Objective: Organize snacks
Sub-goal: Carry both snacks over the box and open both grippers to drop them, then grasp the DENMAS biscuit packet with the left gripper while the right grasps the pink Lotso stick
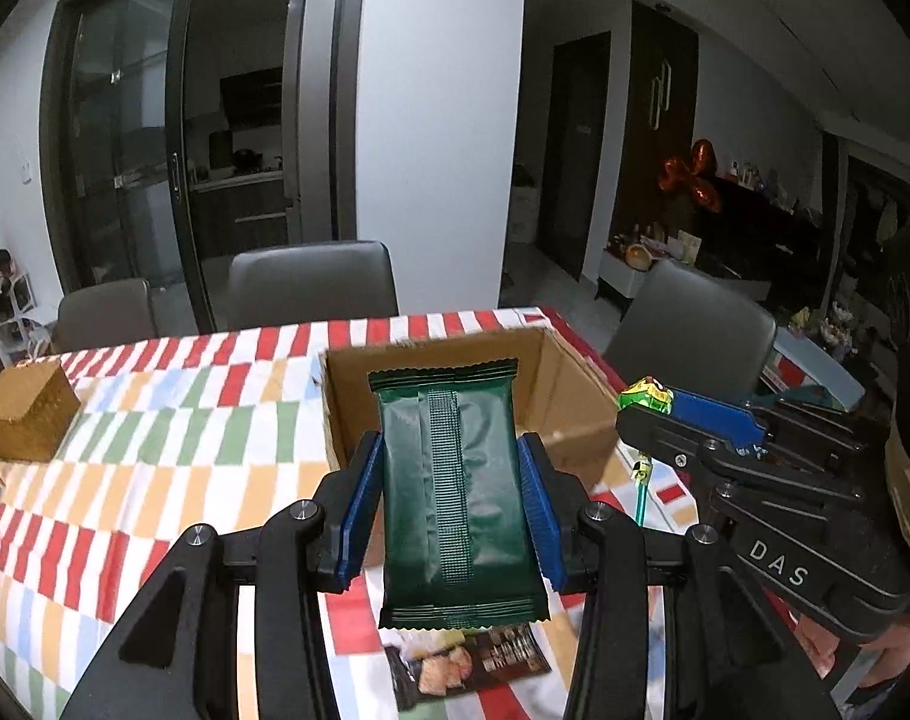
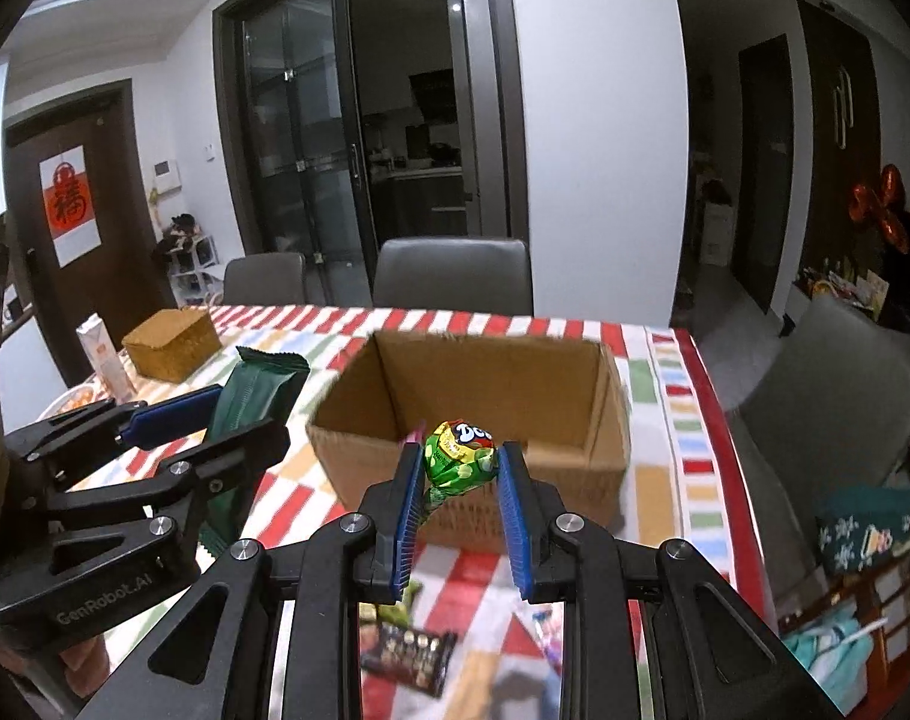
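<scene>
My left gripper is shut on a dark green snack packet, held upright above the table just in front of the open cardboard box. My right gripper is shut on a green-wrapped lollipop, held just in front of the same box. The right gripper shows in the left wrist view at the box's right side with the lollipop. The left gripper shows in the right wrist view with the green packet, left of the box.
A striped, checkered tablecloth covers the table. A brown woven box stands at the far left. Dark snack packets lie on the cloth below the grippers. A white carton stands far left. Grey chairs surround the table.
</scene>
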Tool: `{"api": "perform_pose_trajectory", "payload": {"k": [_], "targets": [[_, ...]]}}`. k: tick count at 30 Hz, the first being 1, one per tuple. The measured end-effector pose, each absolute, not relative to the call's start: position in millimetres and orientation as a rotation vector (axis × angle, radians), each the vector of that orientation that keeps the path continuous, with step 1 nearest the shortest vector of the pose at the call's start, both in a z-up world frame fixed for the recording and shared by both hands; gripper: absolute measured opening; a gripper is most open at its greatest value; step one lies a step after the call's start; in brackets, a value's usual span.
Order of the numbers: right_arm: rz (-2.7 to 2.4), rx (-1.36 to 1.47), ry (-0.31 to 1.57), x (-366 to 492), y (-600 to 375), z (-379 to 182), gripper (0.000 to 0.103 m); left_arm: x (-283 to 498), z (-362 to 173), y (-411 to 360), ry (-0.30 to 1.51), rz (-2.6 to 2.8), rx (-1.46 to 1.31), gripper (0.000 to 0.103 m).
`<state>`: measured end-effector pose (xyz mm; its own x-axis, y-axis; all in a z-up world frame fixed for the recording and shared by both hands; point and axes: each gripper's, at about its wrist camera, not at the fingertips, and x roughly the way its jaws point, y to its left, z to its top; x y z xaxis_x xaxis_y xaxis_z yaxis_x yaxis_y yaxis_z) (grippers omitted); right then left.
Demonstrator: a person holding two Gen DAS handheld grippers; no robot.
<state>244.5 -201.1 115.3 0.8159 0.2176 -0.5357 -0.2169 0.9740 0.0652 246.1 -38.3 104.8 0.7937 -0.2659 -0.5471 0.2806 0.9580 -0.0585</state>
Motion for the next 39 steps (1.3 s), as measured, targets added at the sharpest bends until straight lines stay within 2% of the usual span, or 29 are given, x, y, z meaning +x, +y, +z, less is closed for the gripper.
{"api": "perform_pose_trajectory", "payload": {"k": [9, 21, 22, 23, 24, 25, 27, 32, 39], "targets": [[0.247, -0.005, 0.575, 296.3, -201.5, 129.4, 0.026, 293.8, 121.0, -34.2, 0.579, -0.301, 0.02, 0.044], [0.191, 0.066, 0.661, 367.2, -212.3, 116.7, 0.026, 356.4, 110.7, -43.0, 0.66, -0.289, 0.024, 0.045], [0.187, 0.074, 0.664, 372.5, -213.1, 114.8, 0.028, 360.6, 109.6, -44.9, 0.668, -0.278, 0.035, 0.045], [0.176, 0.078, 0.668, 375.3, -214.3, 113.8, 0.032, 363.4, 108.1, -46.1, 0.674, -0.262, 0.048, 0.049], [0.163, 0.079, 0.673, 375.3, -214.2, 112.9, 0.046, 365.4, 107.0, -46.3, 0.677, -0.241, 0.062, 0.054], [0.144, 0.08, 0.673, 375.7, -215.6, 112.0, 0.056, 365.2, 106.3, -45.2, 0.674, -0.224, 0.069, 0.055], [0.117, 0.072, 0.657, 370.6, -217.9, 112.2, 0.056, 360.3, 104.4, -41.4, 0.667, -0.215, 0.073, 0.059], [0.092, 0.015, 0.645, 349.6, -217.2, 109.5, 0.056, 334.8, 98.0, -34.7, 0.663, -0.211, 0.086, 0.064], [0.121, -0.034, 0.662, 317.8, -210.9, 103.0, 0.056, 297.0, 83.1, -28.7, 0.69, -0.203, 0.09, 0.064]]}}
